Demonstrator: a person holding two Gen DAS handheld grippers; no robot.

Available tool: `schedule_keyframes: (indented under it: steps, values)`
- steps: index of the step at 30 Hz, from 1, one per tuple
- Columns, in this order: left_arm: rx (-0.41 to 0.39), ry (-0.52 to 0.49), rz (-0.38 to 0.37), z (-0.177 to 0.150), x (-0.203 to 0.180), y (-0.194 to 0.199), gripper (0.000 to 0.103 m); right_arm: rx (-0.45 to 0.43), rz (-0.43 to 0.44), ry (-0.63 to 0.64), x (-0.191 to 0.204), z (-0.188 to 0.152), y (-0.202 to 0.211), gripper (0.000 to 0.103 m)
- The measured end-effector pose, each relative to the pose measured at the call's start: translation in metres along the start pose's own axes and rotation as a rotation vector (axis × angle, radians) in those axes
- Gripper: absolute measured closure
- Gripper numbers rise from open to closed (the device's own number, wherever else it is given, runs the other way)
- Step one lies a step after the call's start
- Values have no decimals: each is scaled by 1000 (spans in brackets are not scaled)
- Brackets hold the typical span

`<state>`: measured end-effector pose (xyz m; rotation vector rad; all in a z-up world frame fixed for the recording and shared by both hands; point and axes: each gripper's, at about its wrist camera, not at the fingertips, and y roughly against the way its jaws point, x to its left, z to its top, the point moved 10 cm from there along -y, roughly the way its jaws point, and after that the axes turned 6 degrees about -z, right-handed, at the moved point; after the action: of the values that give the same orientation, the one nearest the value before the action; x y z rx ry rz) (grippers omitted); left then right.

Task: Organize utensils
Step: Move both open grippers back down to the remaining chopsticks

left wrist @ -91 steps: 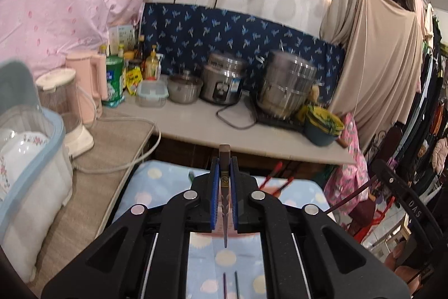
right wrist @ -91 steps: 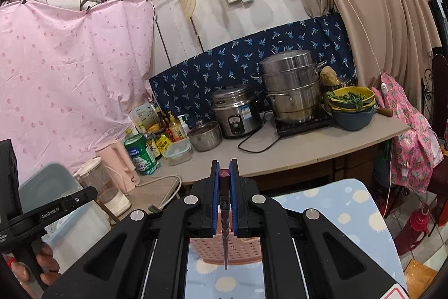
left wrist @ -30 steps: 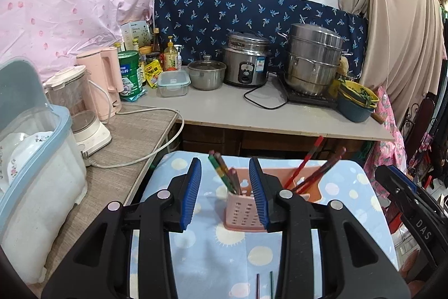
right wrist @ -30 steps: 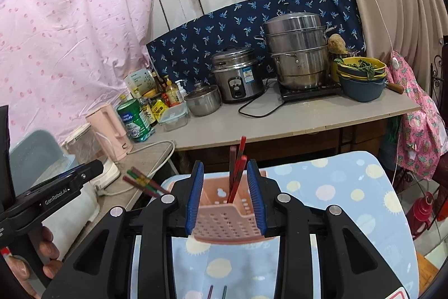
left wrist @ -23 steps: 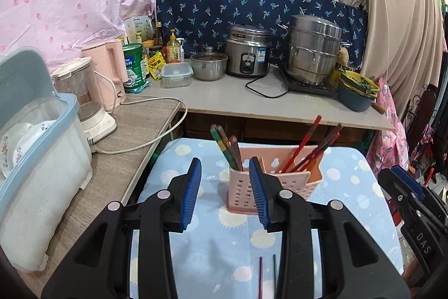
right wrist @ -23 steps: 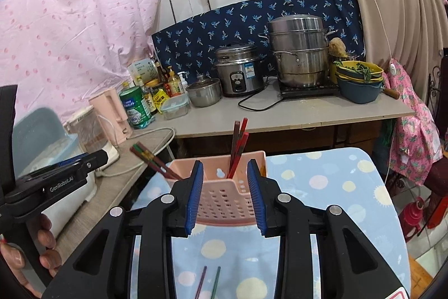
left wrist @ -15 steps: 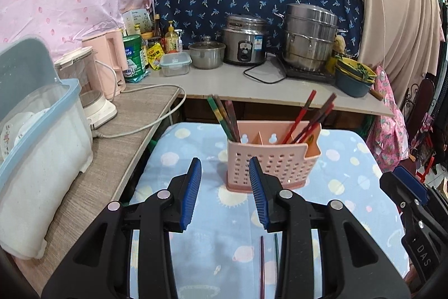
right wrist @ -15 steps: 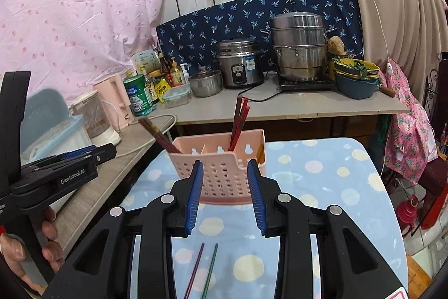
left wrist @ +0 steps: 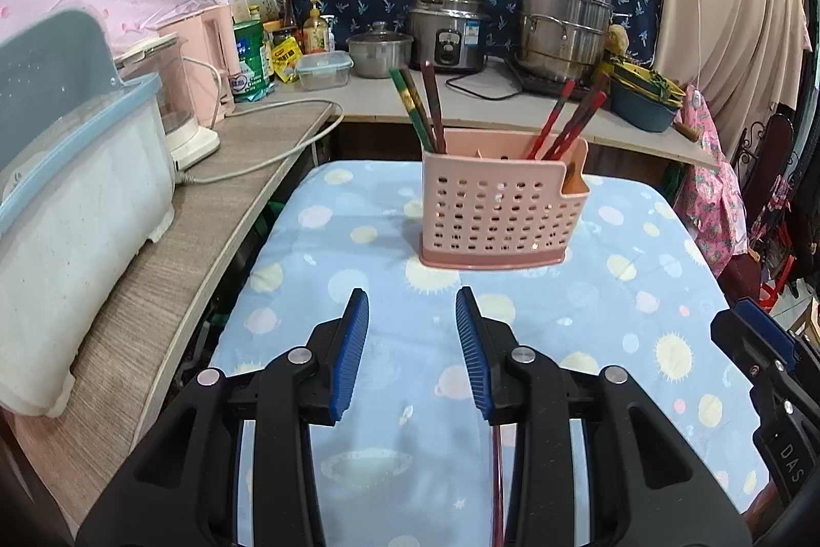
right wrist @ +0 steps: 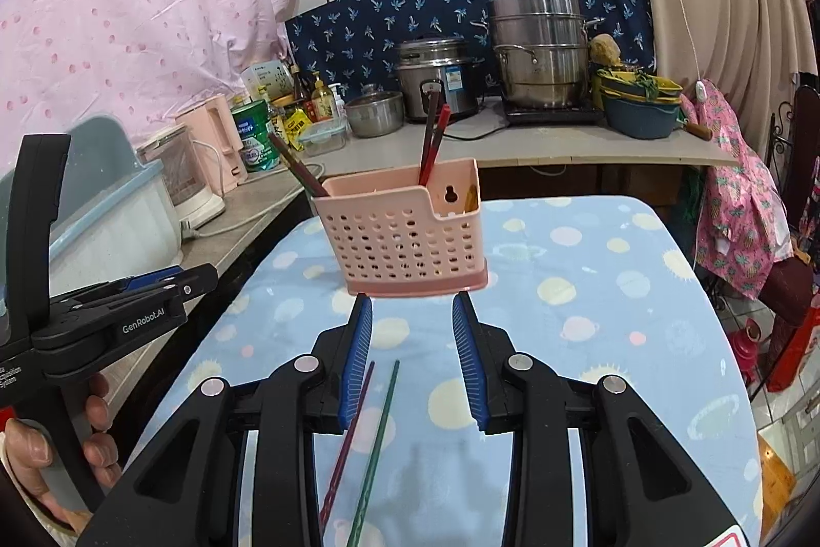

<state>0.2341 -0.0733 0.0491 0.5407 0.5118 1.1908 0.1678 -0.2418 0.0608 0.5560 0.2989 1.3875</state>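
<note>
Two grippers: the left black two-finger gripper with blue ribbed pads (left wrist: pixel 412 342) and the right black two-finger gripper with blue ribbed pads (right wrist: pixel 412 342), each with its fingers spread wide and nothing between them.
Holder count: one pink perforated plastic utensil holder (left wrist: pixel 499 206), rectangular, its walls full of small oval holes, a keyhole slot in its taller right end, a solid darker base.
Holder place: upright on the far middle of the table, beyond both grippers.
Sticks in holder: three dark green-and-maroon chopsticks (left wrist: pixel 420 111) lean left in the left compartment; about three red chopsticks (left wrist: pixel 564 116) lean right in the right compartment.
Loose sticks: two on the cloth near the right gripper, one maroon chopstick (right wrist: pixel 348 439) and one green chopstick (right wrist: pixel 376 444), slim and straight, side by side, apart from the holder.
Table: one table under a light blue cloth printed with suns and planets (left wrist: pixel 359 290), soft and matte.
Counter, far: one steel rice cooker (left wrist: pixel 446 29), one stacked steel steamer pot (left wrist: pixel 564 24), one small lidded steel pot (left wrist: pixel 379 47), all shiny and round.
Left side: one white plastic bin with a blue rim (left wrist: pixel 77 188) on a wood-grain shelf.
</note>
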Motion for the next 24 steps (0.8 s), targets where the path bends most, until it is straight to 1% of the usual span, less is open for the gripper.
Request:
schedule_keyframes:
  steps: [8, 13, 24]
  values:
    - [29, 12, -9, -29, 1, 2, 69, 36, 5, -26, -2, -27, 4, 71]
    - [51, 13, -7, -48, 3, 0, 69, 67, -3, -17, 1, -51, 3, 71]
    - [132, 23, -1, -98, 16, -11, 69, 168, 10, 11, 16, -119, -1, 71]
